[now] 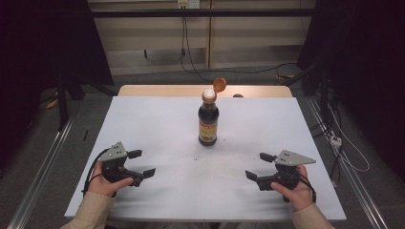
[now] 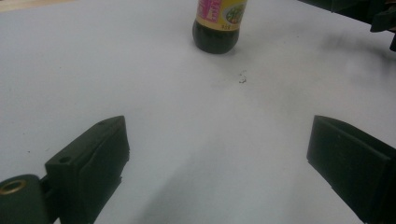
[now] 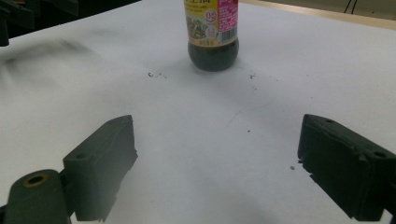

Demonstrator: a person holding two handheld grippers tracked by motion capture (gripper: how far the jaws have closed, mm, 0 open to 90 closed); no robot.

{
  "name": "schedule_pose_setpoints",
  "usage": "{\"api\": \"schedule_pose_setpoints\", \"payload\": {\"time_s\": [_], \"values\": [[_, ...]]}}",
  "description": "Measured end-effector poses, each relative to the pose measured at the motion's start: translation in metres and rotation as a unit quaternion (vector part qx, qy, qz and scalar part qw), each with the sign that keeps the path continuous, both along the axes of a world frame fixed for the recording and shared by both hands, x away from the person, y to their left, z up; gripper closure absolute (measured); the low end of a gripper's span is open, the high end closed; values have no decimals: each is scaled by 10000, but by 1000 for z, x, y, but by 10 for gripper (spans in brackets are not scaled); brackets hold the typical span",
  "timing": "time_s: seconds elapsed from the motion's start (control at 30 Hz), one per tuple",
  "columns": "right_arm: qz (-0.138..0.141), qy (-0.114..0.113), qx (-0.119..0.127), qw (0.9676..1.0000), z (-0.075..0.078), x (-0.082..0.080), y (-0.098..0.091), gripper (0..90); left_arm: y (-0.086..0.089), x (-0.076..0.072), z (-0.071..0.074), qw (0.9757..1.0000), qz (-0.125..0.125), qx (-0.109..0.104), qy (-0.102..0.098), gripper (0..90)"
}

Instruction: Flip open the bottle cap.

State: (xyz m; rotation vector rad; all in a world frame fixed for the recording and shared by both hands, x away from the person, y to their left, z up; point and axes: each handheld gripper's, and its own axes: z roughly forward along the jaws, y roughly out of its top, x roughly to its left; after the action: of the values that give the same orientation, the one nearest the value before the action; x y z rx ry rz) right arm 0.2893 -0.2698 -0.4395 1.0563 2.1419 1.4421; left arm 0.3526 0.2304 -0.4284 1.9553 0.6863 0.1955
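Here, in the high view, a dark sauce bottle (image 1: 208, 119) stands upright just above the middle of the frame on the white table cover (image 1: 157, 119), its orange flip cap (image 1: 219, 85) hinged open and tilted up to the right. The left gripper (image 1: 142, 163) sits in the lower left of that frame and the right gripper (image 1: 259, 165) in the lower right, each held in a hand, both well apart from the bottle and with jaws spread wide around nothing. In the left gripper view the bottle's base (image 2: 218, 28) shows at the top centre beyond the parted jaws, and in the right gripper view it (image 3: 212, 35) stands likewise at the top centre.
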Motion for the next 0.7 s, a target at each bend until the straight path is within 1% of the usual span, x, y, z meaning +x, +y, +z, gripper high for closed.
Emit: {"api": "schedule_pose_setpoints", "payload": {"time_s": [0.13, 0.23, 0.4, 0.47, 0.7], "values": [[-4, -4, -22, 10000, 0, -5, -2, 114, 1, -2, -1, 10000, 25, 11, 8, 55], [-13, -55, -82, 10000, -1, -7, -4, 114, 3, -2, -1, 10000, 23, 8, 2, 55], [-87, -49, -71, 9999, -1, -10, -8, 115, 5, -4, -1, 10000, 61, -31, -13, 55], [-92, -53, -74, 9999, -1, -11, -9, 116, 6, -4, -1, 10000, 17, -24, -28, 54], [-106, -57, -88, 9999, -2, -15, -12, 116, 7, -6, -2, 10000, 48, -26, -9, 54]]}}
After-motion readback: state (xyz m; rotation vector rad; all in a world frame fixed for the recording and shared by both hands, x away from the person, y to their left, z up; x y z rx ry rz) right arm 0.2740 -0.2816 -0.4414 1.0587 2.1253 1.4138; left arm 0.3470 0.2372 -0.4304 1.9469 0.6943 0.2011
